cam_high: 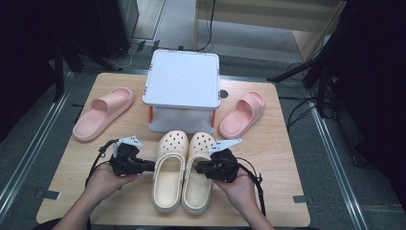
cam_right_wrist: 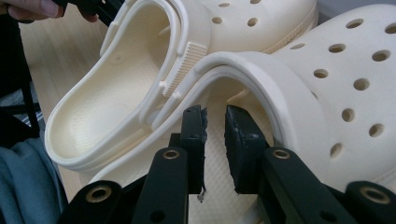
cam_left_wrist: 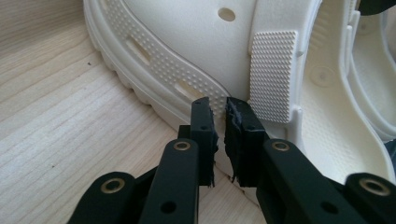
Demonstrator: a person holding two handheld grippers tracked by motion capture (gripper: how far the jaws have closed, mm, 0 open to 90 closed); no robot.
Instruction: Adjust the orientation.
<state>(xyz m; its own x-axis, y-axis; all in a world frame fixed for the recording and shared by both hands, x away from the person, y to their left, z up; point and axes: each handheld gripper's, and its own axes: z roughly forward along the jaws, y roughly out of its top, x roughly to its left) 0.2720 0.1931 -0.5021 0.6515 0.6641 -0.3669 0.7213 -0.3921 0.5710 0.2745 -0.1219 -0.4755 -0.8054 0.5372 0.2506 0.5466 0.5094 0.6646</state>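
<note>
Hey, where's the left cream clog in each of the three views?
High view: left cream clog lies bottom centre, touching its twin.
Left gripper view: its outer side spans the top, just beyond the tongs.
Right gripper view: upper left, heel open toward the camera.
Shared landmark: the ribbed strap pad.

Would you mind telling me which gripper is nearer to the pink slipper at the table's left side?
Left. The left gripper sits just below and right of that pink slipper, against the cream clogs; the right gripper lies beyond the clogs, farther away.

Cream clogs point(cam_high: 183, 170) between two tongs, pink slides point(cam_high: 103, 113) flanking white box point(cam_high: 182, 79), apparently lidded
</note>
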